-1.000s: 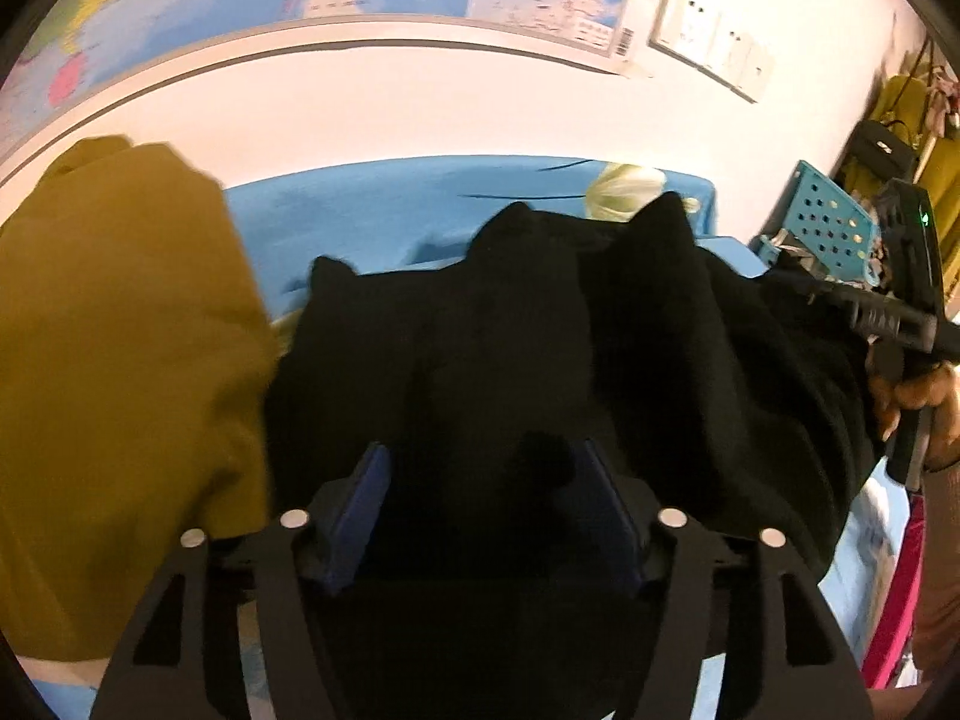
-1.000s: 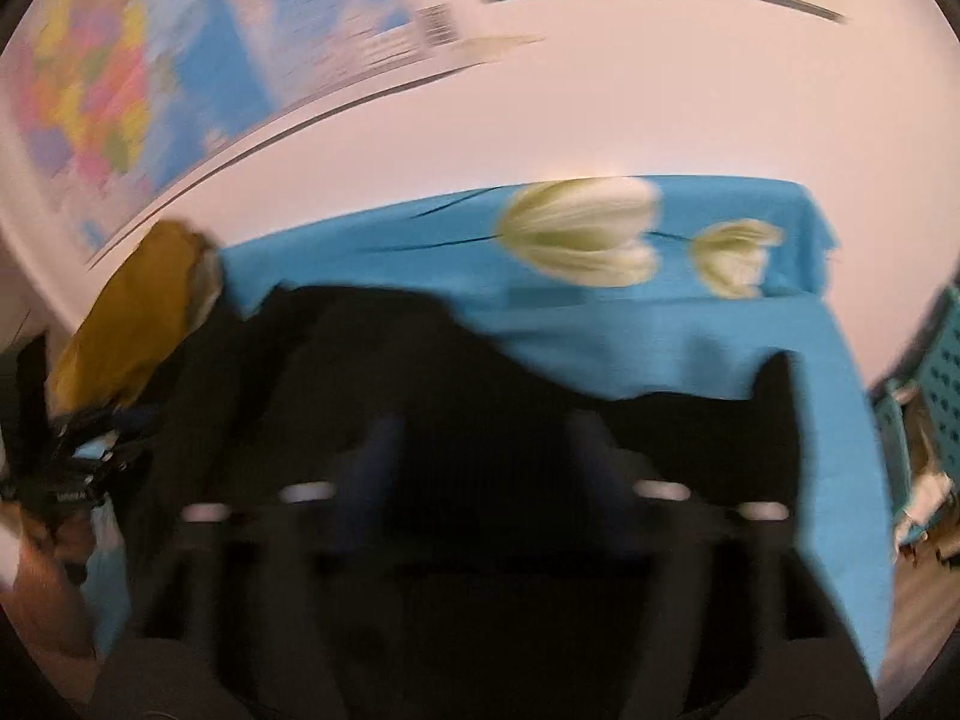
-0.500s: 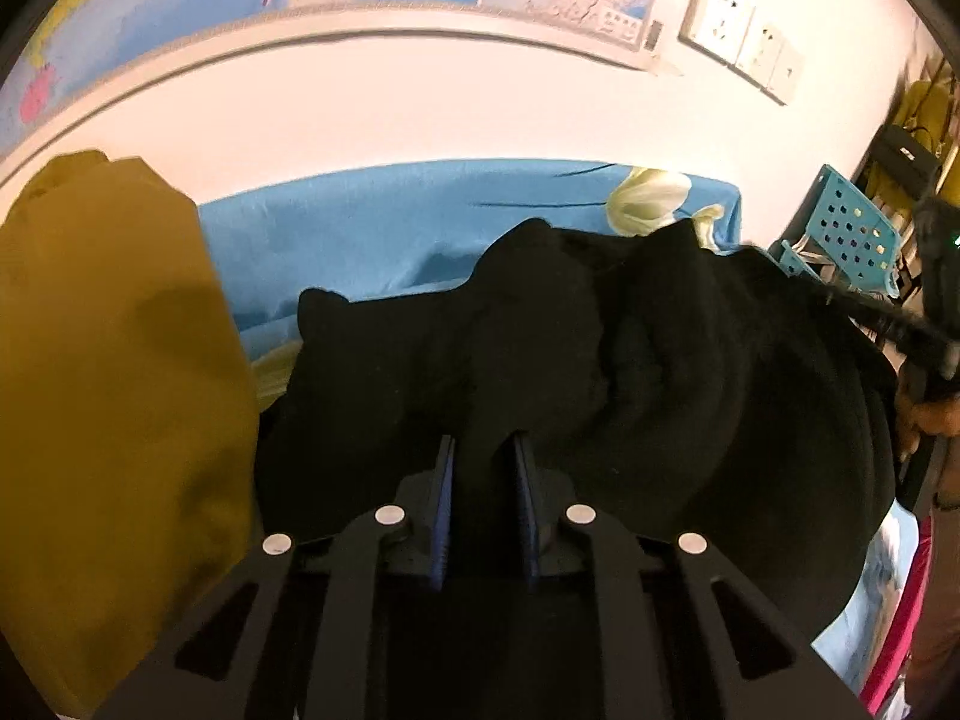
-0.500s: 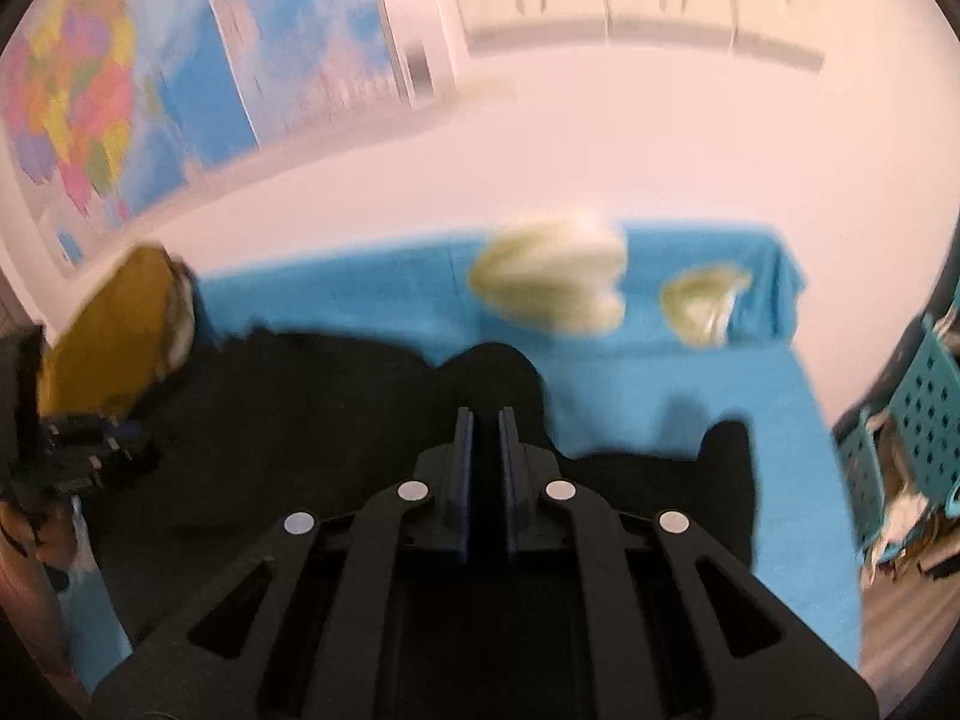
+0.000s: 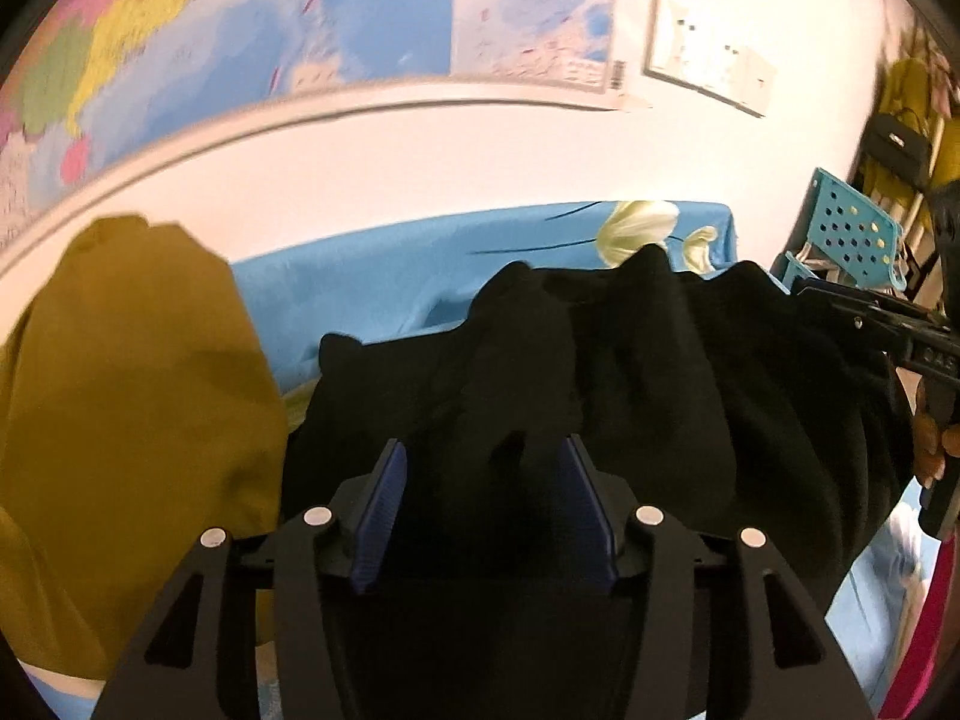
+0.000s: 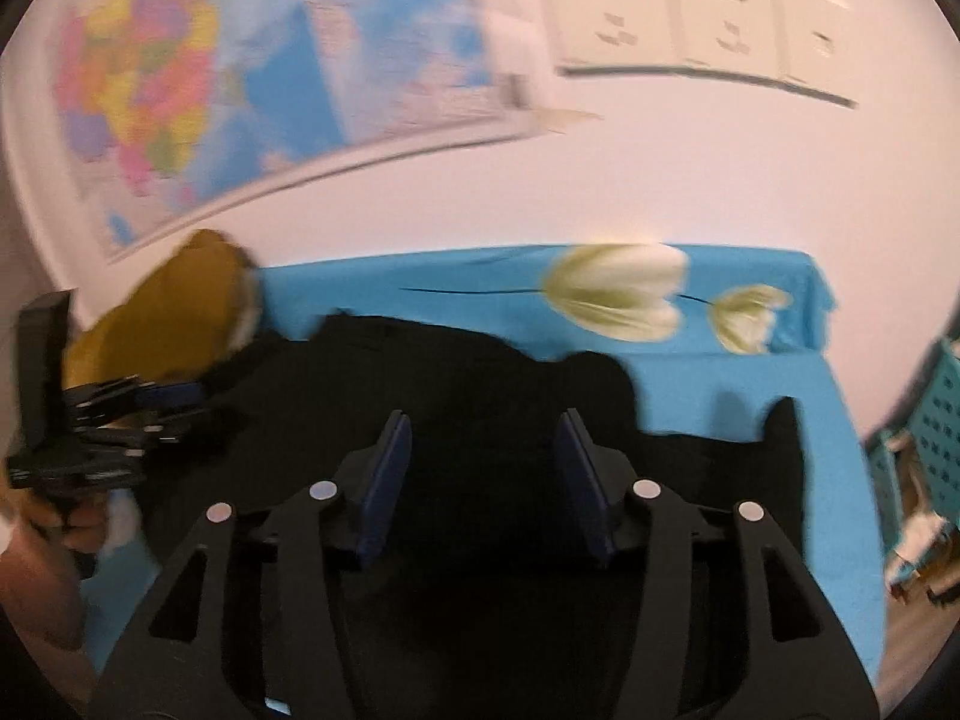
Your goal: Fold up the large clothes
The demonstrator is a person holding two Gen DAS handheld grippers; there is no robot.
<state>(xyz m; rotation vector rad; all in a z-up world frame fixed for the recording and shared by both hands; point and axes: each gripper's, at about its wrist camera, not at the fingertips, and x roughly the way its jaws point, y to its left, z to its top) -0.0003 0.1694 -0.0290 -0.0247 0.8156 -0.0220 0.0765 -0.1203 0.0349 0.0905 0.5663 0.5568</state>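
Note:
A large black garment lies bunched on the blue tulip-print sheet; it also shows in the right wrist view. My left gripper is open, its blue pads either side of a raised fold of the black cloth. My right gripper is open over the black garment, with cloth beneath and between the pads. The right gripper also shows at the right edge of the left wrist view, and the left gripper shows at the left of the right wrist view.
A mustard-yellow garment is piled at the left of the sheet, also seen in the right wrist view. A wall with a world map and sockets stands behind. A teal perforated basket stands at the right.
Both grippers were shut on folds of the black garment half a second ago and are now open. The cloth has dropped and lies bunched.

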